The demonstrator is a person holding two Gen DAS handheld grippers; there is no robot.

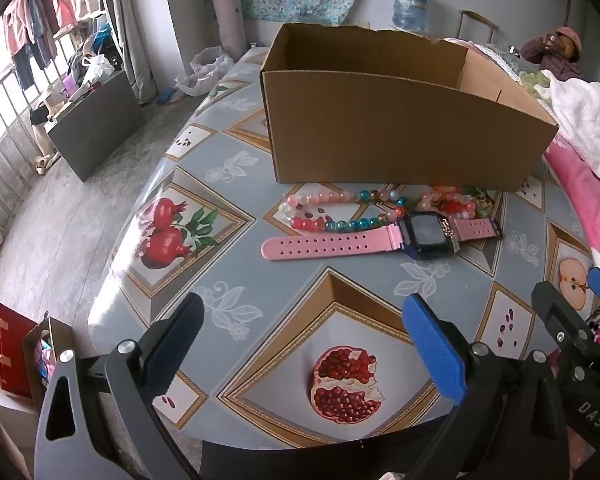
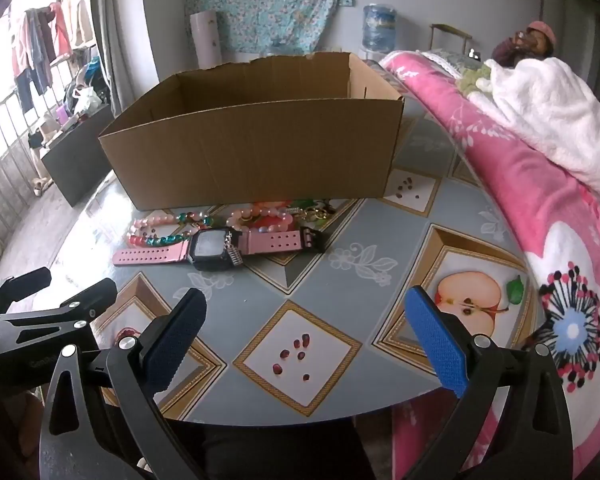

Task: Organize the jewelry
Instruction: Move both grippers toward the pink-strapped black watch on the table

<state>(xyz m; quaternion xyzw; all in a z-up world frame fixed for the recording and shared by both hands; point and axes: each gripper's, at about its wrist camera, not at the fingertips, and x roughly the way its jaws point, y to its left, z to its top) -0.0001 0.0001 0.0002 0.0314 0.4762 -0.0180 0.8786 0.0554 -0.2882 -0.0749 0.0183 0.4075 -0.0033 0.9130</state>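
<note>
With the blue-padded fingers [image 1: 434, 344] of the left gripper [image 1: 304, 344] and right gripper [image 2: 306, 340] spread wide and empty, the pink-strapped square black watch [image 1: 384, 238], lying well ahead by coloured bead bracelets [image 1: 340, 210] before the open brown cardboard box [image 1: 400, 132], is best approached low and pinched across its strap.
</note>
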